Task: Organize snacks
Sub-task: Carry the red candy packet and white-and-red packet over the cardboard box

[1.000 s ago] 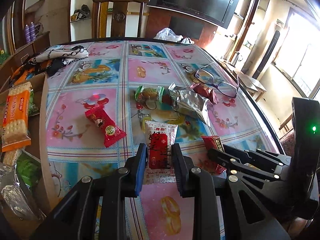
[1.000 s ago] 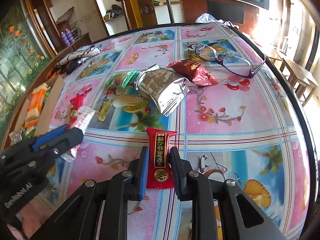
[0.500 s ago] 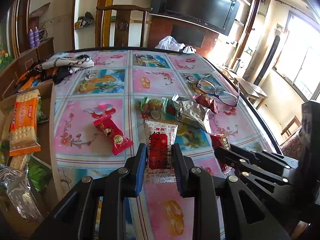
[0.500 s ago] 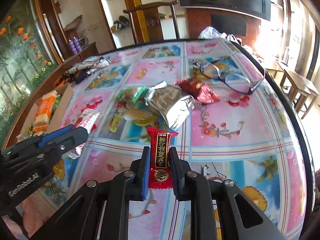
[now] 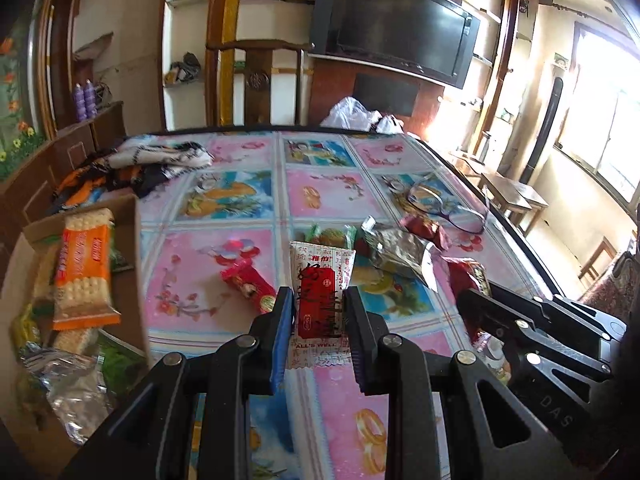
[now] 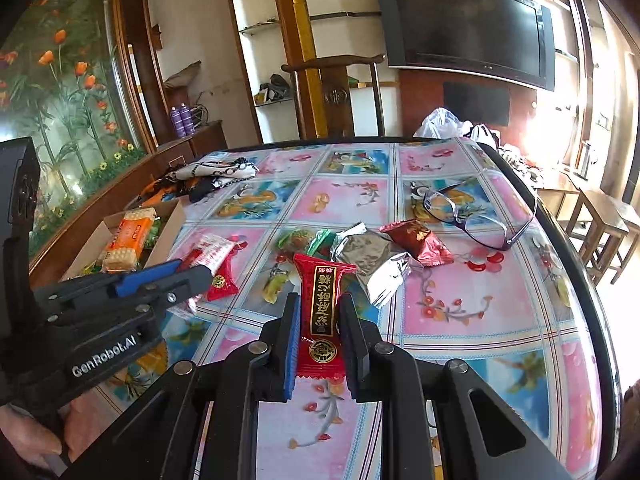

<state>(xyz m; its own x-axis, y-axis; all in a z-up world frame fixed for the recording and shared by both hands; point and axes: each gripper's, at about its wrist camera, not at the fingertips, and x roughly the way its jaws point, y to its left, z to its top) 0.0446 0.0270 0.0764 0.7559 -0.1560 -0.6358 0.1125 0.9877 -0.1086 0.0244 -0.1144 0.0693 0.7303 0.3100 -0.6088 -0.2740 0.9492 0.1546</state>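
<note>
— Two packets up at once! Left tongs (image 5: 319, 314) pinch the white packet (image 5: 321, 292) by its sides, right tongs (image 6: 319, 330) pinch the red packet (image 6: 322, 312) the same way.

— Both off the bench (image 6: 480, 320)?

— Looks so to me: each packet stands out forward along the fingers, long axis running straight away from the camera, lower end tucked between the pads. Neither set of tongs is spread.

— And the box (image 5: 138, 264)?

— That's the one relation that matters. It sits at the bench's left edge, already holding an orange cracker pack (image 5: 82, 268) and other wrappers. From the left tongs it's just beside, off to the left. From the right tongs it lies well apart, with the left tongs in between.

— So left drops first?

— My call, yes; it's nearer, and the right would have to cross over it otherwise.

— What's left out there?

— A red candy (image 5: 250, 286) near the left tongs, then a green wrapper (image 6: 294, 240), a silver bag (image 6: 374, 260) and a dark red pouch (image 6: 418, 240) mid-bench, with glasses (image 6: 476, 216) beyond.

— Plenty to go, then.
</note>
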